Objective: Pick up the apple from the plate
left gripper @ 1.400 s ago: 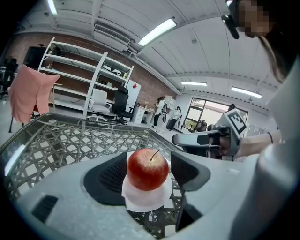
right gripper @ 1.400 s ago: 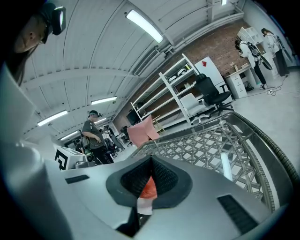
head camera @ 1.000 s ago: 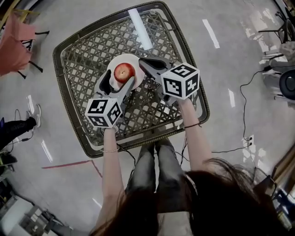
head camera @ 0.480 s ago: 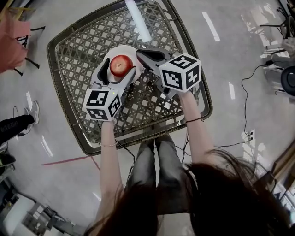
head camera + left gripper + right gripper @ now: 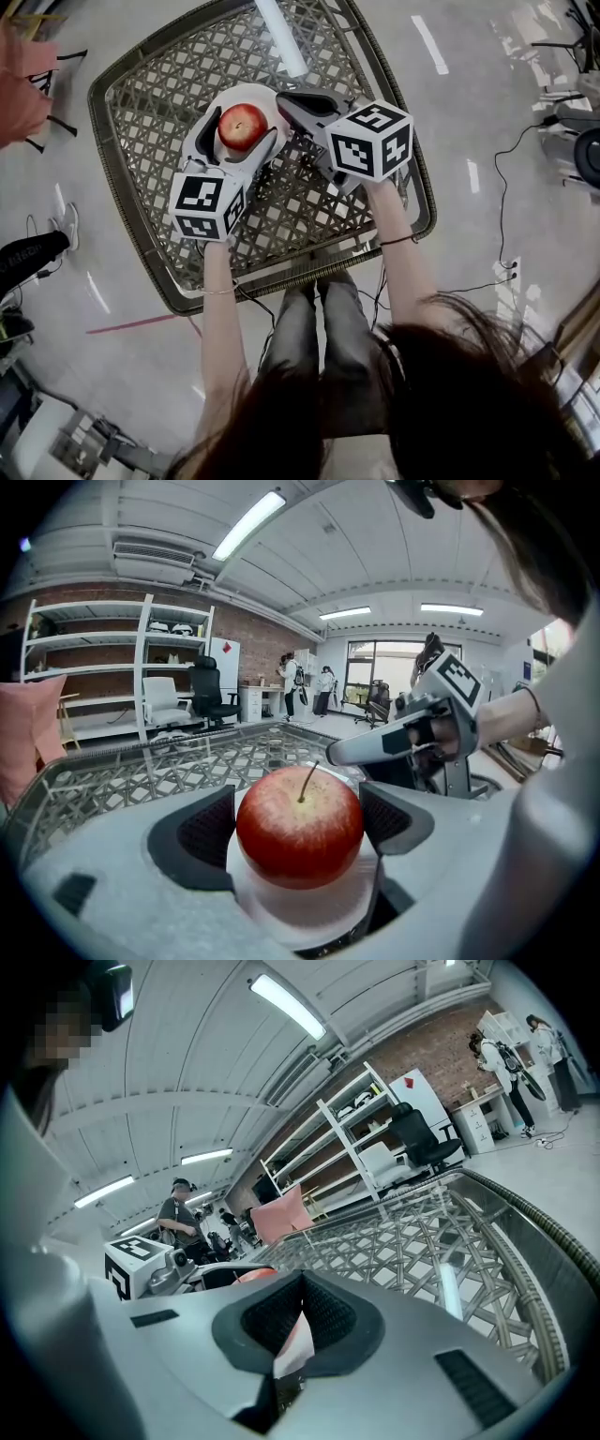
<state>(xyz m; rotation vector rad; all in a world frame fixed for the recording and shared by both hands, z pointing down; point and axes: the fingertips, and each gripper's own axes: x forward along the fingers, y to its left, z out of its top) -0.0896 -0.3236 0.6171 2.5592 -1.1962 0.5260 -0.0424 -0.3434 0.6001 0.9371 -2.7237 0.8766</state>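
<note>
A red apple (image 5: 242,126) with its stem up sits on a white plate (image 5: 259,95) on the lattice table (image 5: 159,84). My left gripper (image 5: 240,131) is open and straddles the apple, one pad close on each side. In the left gripper view the apple (image 5: 300,827) fills the gap between the dark pads (image 5: 204,832) and rests on the plate (image 5: 300,916). My right gripper (image 5: 284,99) is shut on nothing, its tips over the plate's right edge, just right of the apple. In the right gripper view its jaws (image 5: 292,1330) meet, and a sliver of the apple (image 5: 255,1276) shows behind them.
The table is a square wicker-framed top with a glass sheet, and its raised rim (image 5: 417,178) runs all round. A pink chair (image 5: 23,89) stands off the far left corner. Cables (image 5: 497,187) trail on the floor to the right. People stand in the room's background (image 5: 300,682).
The left gripper has slid forward, so the apple now lies deeper between its jaws. The right gripper has kept its place beside the plate. The head camera has shifted slightly.
</note>
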